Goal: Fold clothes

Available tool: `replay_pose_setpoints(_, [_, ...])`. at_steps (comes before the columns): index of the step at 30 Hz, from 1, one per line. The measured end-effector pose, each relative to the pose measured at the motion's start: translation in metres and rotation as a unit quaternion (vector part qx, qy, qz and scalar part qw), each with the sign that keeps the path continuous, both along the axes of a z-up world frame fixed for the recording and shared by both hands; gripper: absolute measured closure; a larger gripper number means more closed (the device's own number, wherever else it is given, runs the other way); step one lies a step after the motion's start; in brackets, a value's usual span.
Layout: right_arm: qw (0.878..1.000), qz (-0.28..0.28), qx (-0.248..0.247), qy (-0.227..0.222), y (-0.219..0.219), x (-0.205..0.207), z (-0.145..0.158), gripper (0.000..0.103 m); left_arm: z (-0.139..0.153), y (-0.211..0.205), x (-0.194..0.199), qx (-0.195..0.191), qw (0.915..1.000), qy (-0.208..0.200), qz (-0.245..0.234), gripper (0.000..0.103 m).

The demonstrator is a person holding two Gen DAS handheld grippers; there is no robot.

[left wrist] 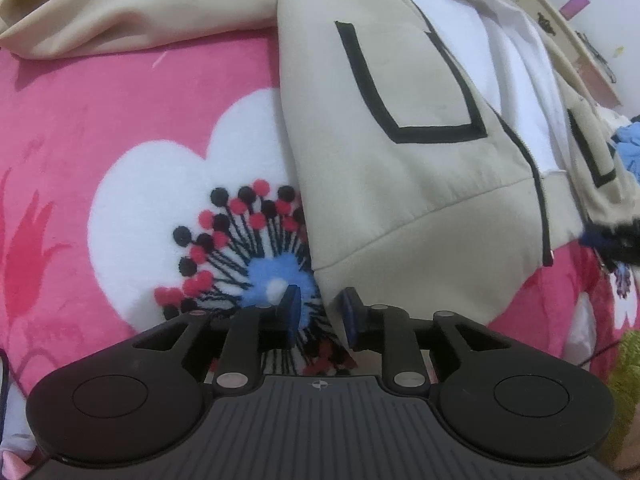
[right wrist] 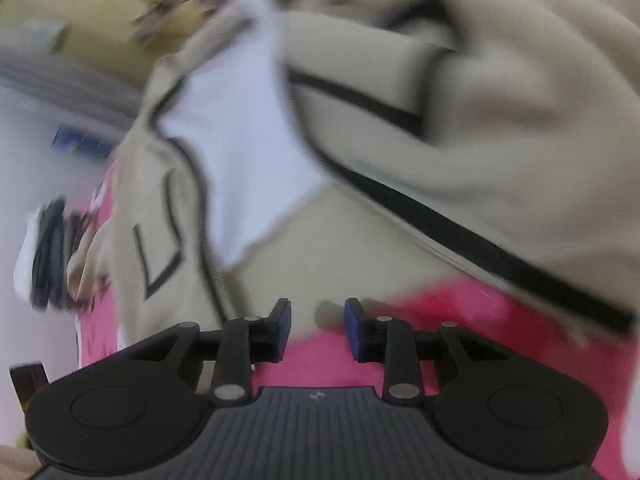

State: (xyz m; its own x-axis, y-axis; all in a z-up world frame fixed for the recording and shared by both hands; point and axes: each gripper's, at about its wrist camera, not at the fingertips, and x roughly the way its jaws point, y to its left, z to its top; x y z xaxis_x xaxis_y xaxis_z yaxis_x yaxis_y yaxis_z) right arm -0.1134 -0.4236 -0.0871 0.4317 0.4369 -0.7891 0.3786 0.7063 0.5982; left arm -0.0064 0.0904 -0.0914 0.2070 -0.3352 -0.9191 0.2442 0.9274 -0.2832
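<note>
A cream zip jacket [left wrist: 400, 184] with black-trimmed pockets and a white lining lies open on a pink flowered blanket [left wrist: 100, 128]. One sleeve [left wrist: 120, 12] stretches to the far left. My left gripper [left wrist: 319, 312] is open just above the blanket. The jacket's near hem corner sits at its tips, and the pads do not press on it. The right wrist view is blurred by motion. My right gripper [right wrist: 316, 326] is open over the pink blanket [right wrist: 460, 320] with nothing between its fingers. The jacket's [right wrist: 500, 120] hem lies just beyond it.
A dark blurred shape [left wrist: 614, 240] shows at the jacket's other hem corner. Blue cloth [left wrist: 628, 148] and a green item [left wrist: 624, 380] lie at the right. A wooden shelf [left wrist: 576, 40] stands against the wall behind. Another dark blurred shape [right wrist: 48, 256] is at the left of the right wrist view.
</note>
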Motion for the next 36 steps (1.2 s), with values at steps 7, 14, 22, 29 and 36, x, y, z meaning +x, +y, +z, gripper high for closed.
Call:
replay_pose_setpoints(7, [0.993, -0.096, 0.067, 0.016, -0.022, -0.015, -0.036, 0.063, -0.004, -0.003, 0.003, 0.001, 0.9998, 0.007, 0.017, 0.08])
replay_pose_setpoints(14, [0.99, -0.112, 0.073, -0.031, -0.012, -0.006, -0.028, 0.066, -0.007, -0.002, 0.005, -0.008, 0.9995, 0.01, 0.029, 0.08])
replay_pose_setpoints(22, [0.987, -0.136, 0.07, -0.059, 0.0, 0.005, -0.033, 0.07, -0.008, -0.009, 0.004, -0.015, 0.9991, 0.009, 0.038, 0.08])
replay_pose_setpoints(29, [0.998, -0.047, 0.005, -0.05, 0.025, 0.015, -0.022, 0.101, -0.007, -0.017, 0.004, -0.017, 0.999, 0.007, 0.042, 0.08])
replay_pose_setpoints(36, [0.996, -0.005, -0.089, -0.016, 0.017, -0.006, 0.021, 0.102, -0.007, -0.013, 0.004, -0.027, 0.9988, 0.007, 0.04, 0.076])
